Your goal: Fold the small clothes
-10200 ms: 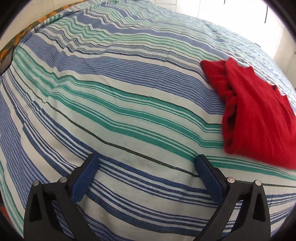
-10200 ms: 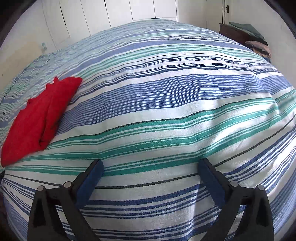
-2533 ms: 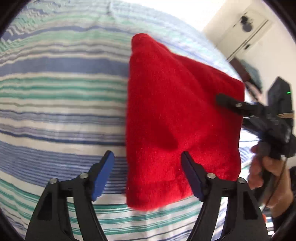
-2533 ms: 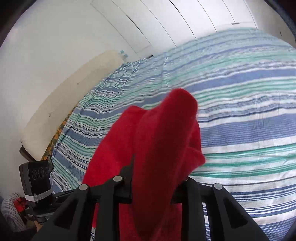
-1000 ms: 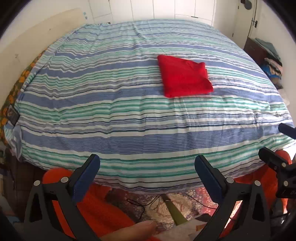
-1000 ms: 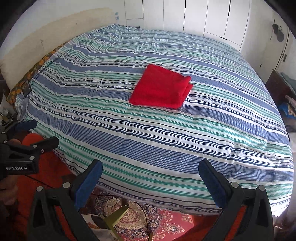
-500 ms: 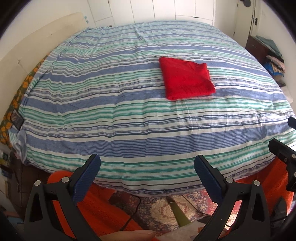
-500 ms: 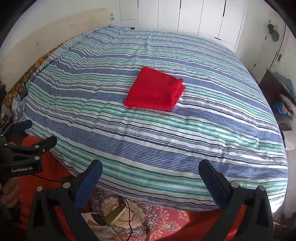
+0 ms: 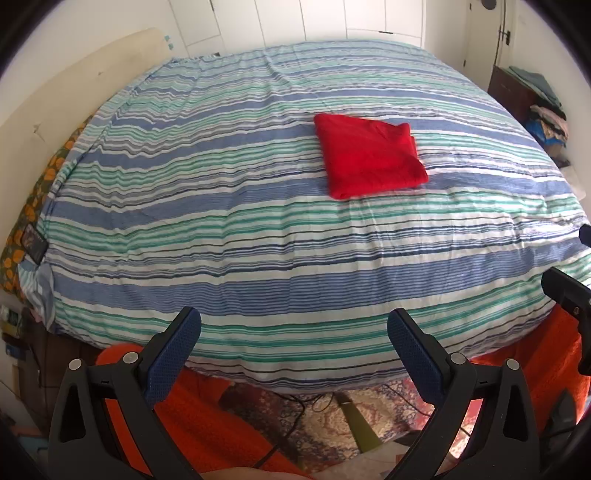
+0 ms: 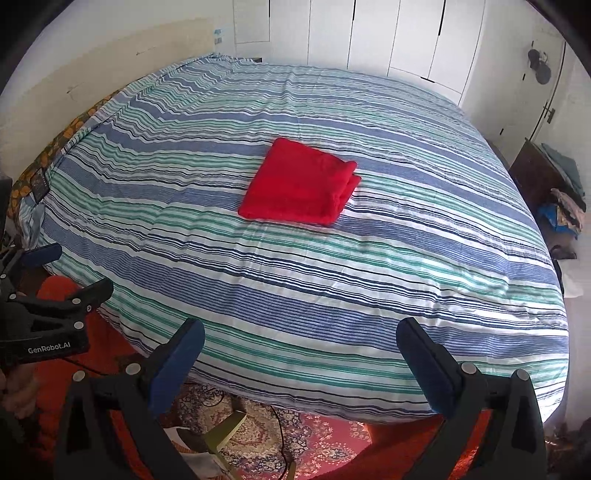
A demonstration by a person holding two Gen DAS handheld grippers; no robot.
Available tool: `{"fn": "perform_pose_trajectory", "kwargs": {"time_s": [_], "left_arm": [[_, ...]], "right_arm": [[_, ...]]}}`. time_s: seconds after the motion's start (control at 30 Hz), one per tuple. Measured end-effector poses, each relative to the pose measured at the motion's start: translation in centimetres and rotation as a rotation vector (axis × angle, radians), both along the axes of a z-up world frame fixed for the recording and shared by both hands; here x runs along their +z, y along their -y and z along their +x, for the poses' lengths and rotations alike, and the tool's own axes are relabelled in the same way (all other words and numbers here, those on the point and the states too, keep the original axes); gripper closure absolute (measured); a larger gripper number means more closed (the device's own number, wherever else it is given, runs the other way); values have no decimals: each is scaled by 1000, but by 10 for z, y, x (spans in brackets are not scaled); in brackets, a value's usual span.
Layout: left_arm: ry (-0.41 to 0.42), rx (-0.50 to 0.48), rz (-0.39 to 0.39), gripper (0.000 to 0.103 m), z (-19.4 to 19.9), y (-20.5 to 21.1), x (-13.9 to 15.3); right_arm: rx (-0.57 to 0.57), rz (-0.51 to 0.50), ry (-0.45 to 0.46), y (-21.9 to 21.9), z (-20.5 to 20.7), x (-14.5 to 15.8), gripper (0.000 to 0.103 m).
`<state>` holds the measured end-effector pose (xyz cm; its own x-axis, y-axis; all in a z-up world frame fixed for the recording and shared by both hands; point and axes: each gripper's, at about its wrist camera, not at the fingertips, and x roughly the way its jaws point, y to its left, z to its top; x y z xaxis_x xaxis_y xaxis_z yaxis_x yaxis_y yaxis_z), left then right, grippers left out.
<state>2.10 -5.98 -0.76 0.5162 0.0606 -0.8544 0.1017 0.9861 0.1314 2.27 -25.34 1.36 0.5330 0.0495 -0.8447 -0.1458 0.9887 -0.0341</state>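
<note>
Red garment (image 9: 369, 158) now a flat folded square mid-bed, on striped bedspread (image 9: 258, 240) — no longer lifted in right tongs as seconds ago. Left tongs (image 9: 293, 332) spread wide, empty; right tongs (image 10: 299, 350) likewise gaping, gripping nothing. Both pulled back past bed's near edge, well apart from garment. Fold judged complete — no further garment in view on bed.

1. Both views are bright with soft daylight and sharp throughout.
2. Strong fisheye bending curves the bed (image 9: 258, 236) into a dome; dark vignette fills the frame corners.
3. The white wardrobe doors (image 10: 369, 33) at the top look washed out.
4. Shadows are faint.
</note>
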Motion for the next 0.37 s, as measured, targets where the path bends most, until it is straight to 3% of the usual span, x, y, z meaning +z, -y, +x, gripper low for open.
{"fn": "perform_pose_trajectory", "kwargs": {"time_s": [0.37], "left_arm": [[25,-8,12,2,-2,1,4]], "right_arm": [[-2,4,6,0,0,0,1]]}}
